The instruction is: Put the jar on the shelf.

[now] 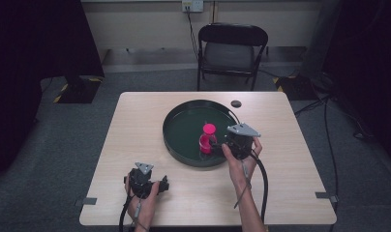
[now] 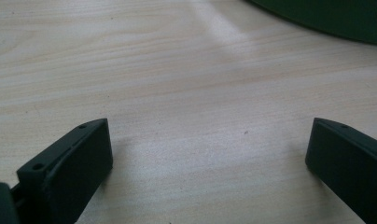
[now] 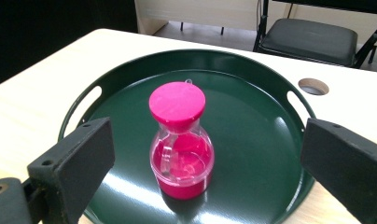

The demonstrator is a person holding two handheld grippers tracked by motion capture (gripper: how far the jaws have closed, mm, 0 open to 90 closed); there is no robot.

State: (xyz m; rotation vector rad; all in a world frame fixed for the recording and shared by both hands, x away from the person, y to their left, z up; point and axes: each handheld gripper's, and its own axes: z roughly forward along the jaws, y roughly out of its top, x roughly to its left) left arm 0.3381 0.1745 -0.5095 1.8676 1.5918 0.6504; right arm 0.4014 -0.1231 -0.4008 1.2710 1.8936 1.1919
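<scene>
No grasp is made yet, so any handling of the pink bottle (image 3: 181, 140) looks still ahead. The bottle stands upright in the round dark tray (image 1: 179, 140), capped, with pink liquid in its lower part. The right gripper (image 1: 221, 146) sits just beside it, jaws spread wide. The left gripper (image 1: 160, 187) rests on the table (image 1: 135, 125) near the front edge, jaws spread on nothing

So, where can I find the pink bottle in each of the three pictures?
High view: the pink bottle stands in the green tray, just left of the right gripper.
Left gripper view: not in it.
Right gripper view: centre, between the open jaws.
Shared landmark: the tray.
</scene>
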